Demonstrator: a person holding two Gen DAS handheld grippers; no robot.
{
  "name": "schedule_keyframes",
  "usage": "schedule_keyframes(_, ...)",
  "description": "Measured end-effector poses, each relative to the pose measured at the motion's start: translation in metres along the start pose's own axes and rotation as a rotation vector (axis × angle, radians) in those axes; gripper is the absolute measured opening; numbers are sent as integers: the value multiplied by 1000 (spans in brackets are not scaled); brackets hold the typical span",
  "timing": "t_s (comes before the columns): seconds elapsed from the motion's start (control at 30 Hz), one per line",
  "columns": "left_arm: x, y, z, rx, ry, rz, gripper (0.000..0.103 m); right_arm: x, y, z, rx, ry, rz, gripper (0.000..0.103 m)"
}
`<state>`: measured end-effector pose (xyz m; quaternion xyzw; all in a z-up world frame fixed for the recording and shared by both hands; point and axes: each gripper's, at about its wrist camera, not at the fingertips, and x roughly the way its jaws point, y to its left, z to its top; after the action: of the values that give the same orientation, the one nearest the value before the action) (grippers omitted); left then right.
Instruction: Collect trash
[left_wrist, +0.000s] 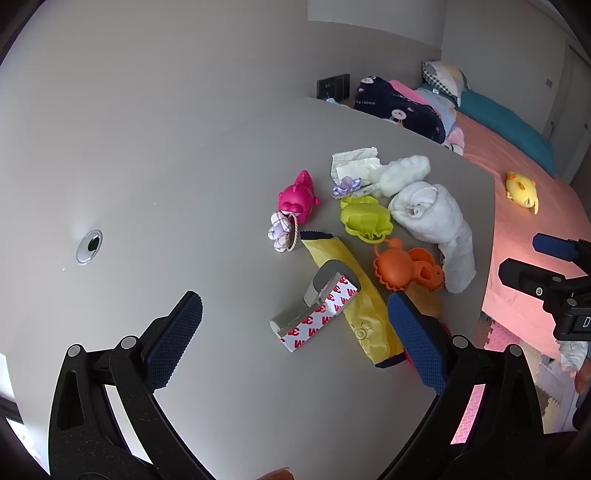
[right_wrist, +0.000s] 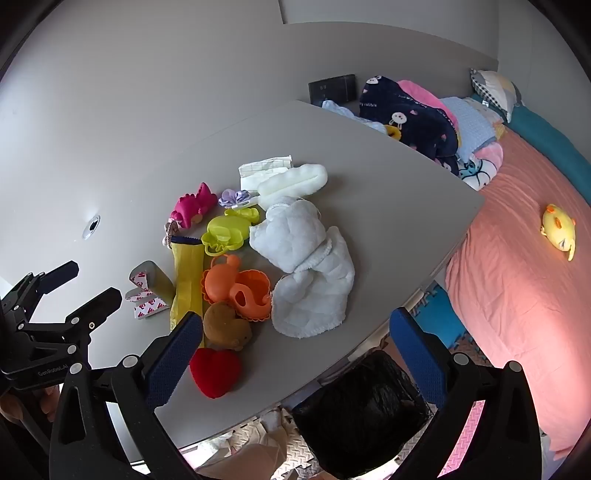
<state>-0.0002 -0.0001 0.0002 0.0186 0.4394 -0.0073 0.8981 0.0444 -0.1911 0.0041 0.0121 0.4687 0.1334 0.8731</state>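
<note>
Both jaws sitting wide, nothing held. Right gripper (right_wrist: 295, 350) view is showing black bin (right_wrist: 364, 413) below table edge (right_wrist: 424, 236); left gripper (left_wrist: 295, 332) view isn't.

1. Strip of adhesive tape backing (left_wrist: 316, 314): white liner with red print, curled at one end, lying on the grey table beside the yellow sleeve.
2. Crumpled white paper (left_wrist: 354, 162): at the far edge of the clutter, partly under a white fluffy roll.
3. Bin with black liner (right_wrist: 364, 410): open, on the floor below the table's near edge.
</note>
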Motion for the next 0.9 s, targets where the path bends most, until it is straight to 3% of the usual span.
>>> schedule_keyframes(0.7,9,-3,-1,8,46,-8,97,0,-2,0,3,1,3,101)
schedule_keyframes(0.9,6,1,1,-2,26,9,97,1,-2,0,3,2,4,101)
